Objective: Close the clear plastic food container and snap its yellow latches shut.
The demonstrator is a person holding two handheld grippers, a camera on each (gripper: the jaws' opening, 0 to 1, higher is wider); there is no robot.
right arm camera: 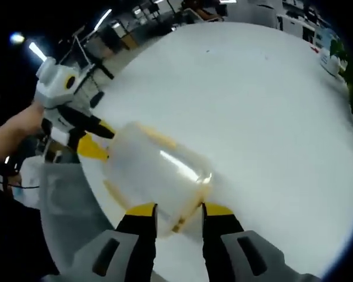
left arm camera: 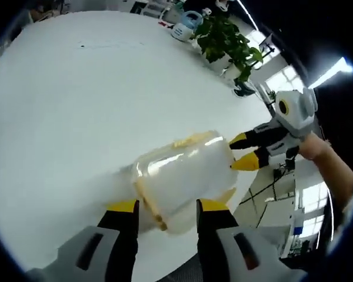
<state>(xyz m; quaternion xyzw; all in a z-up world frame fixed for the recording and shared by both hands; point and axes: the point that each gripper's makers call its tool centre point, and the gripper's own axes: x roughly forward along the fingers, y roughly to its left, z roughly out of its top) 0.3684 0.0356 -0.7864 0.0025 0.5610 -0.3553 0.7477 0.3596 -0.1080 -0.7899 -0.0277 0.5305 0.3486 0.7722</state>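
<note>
- White table (left arm camera: 76, 94) spreads across both views, with office clutter beyond its far edge: a plant (left arm camera: 226, 41) at 1 o'clock in the left gripper view and a small blue-white kettle-like thing (left arm camera: 185, 24) beside it.
- Container (left arm camera: 185, 176) sits near the table's edge, low and central in both views, clear-walled and hazy; its lid looks down already, judging by the closed outline, though blur hides the seam.
- Left gripper (left arm camera: 165, 208) faces one end of the container, jaws parted and straddling that end at 6 o'clock. I cannot tell whether they touch it. It seems placed to brace the box or work that end's latch.
- Right gripper (right arm camera: 175, 208) meets the opposite end, jaws likewise apart around it; from the left gripper view its tips come in from 3 o'clock, touching or just beside the wall. Two opposed holds likely keep the box from sliding.
- Yellow latch (left arm camera: 148, 202) runs along the near end, between the left gripper's tips; whether it is snapped is too blurred to tell.
</note>
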